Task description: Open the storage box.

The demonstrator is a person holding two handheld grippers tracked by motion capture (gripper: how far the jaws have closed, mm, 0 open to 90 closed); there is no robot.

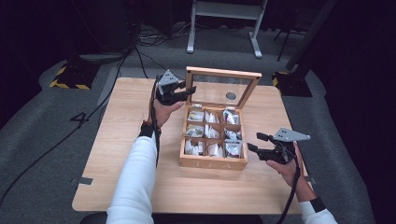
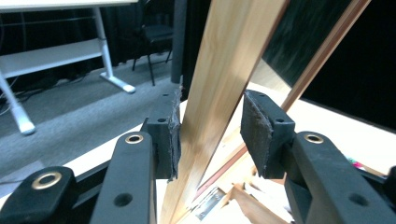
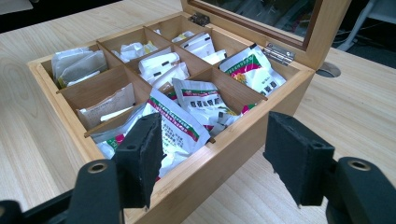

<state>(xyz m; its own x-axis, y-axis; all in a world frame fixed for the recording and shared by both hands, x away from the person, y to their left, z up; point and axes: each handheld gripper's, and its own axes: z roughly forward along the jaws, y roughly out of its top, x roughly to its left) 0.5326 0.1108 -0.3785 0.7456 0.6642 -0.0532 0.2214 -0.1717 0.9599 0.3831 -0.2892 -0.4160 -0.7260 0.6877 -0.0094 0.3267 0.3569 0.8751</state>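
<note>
A wooden tea box (image 1: 213,163) stands open in the middle of the table, its nine compartments holding tea sachets (image 3: 205,100). Its glass-paned lid (image 1: 223,73) stands upright at the back. My left gripper (image 1: 190,89) is at the lid's left edge. In the left gripper view, the left gripper (image 2: 210,126) is open and straddles the lid's wooden frame (image 2: 219,79): one pad touches the wood and the other stands a little off it. My right gripper (image 1: 254,141) hovers open just right of the box's front corner. In its own view the right gripper (image 3: 215,154) holds nothing, with the box wall (image 3: 243,140) just ahead.
The light wooden table (image 1: 102,163) has bare room left, right and in front of the box. A round cable hole (image 3: 329,70) lies behind the box. On the floor beyond are a white desk frame (image 1: 224,23), cables and a yellow-black striped base (image 1: 70,77).
</note>
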